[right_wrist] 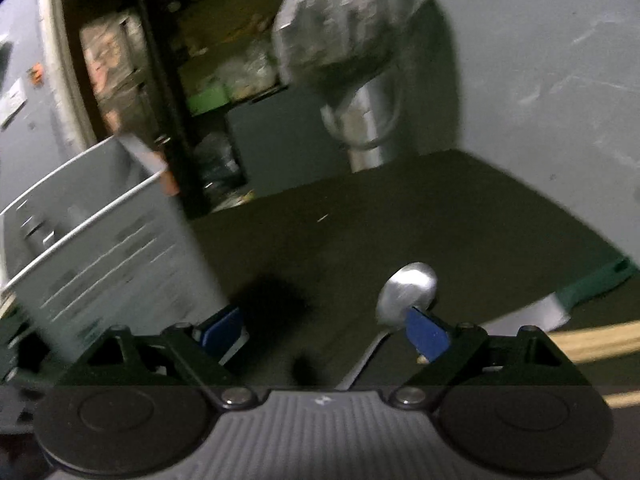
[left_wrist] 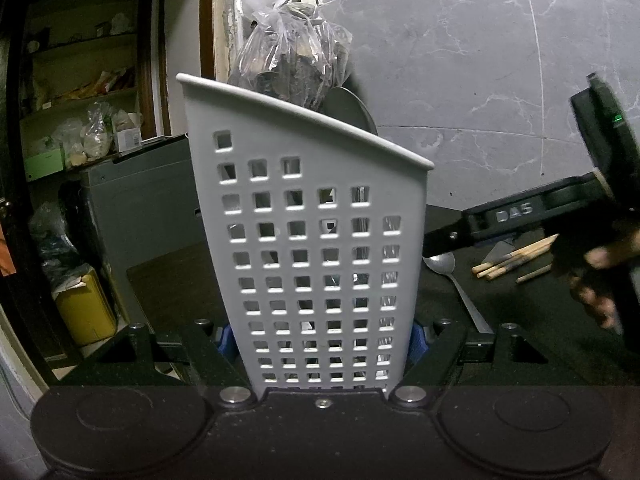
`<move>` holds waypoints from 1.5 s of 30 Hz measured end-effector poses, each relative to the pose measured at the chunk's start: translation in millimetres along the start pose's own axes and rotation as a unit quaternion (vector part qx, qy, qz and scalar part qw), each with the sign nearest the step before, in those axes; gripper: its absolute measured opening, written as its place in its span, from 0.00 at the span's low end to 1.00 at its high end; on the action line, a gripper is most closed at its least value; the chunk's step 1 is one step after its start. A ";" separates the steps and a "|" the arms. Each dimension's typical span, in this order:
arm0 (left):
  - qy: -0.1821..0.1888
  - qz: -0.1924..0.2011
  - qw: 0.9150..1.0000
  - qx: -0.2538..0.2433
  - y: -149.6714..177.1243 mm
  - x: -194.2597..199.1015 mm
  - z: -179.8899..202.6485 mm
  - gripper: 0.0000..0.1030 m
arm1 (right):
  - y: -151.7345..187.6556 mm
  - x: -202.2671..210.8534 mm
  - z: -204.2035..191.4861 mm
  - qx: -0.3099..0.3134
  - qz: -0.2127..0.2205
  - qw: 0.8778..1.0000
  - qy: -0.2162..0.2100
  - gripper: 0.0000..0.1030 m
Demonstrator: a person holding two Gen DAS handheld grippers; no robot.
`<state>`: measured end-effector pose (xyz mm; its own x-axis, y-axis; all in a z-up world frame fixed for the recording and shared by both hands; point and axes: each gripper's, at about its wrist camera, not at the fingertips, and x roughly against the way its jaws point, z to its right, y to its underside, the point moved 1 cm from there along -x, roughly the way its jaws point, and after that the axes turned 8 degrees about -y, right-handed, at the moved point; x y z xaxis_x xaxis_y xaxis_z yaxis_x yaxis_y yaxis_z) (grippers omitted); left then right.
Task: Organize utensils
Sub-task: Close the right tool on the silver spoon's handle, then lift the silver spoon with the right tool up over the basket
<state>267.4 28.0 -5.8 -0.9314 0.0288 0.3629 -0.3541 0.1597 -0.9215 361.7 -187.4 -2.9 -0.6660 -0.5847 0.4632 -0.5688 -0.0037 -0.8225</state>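
The left hand-held gripper [left_wrist: 320,340] is clamped on the upright utensil holder [left_wrist: 312,248] at the table's [right_wrist: 460,216] left edge. The right hand-held gripper [right_wrist: 326,330] is spread above the spoon [right_wrist: 406,292].

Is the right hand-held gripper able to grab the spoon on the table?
Probably yes. The right hand-held gripper is open with nothing between its fingers, and the spoon lies bare on the dark table just in front, beside its right finger. The caddy sits off to the side, out of its way.
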 end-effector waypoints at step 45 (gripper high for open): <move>0.002 -0.001 1.000 -0.003 1.4 -2.4 0.3 0.74 | 15.6 -13.2 -33.4 0.085 -0.091 0.992 -0.024 0.51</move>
<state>269.1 27.9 -8.0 -0.9301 0.0333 0.3657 -0.3557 0.1651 -0.9199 345.6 -152.7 -10.8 -0.5337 -0.5999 0.5960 -0.5851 -0.2468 -0.7725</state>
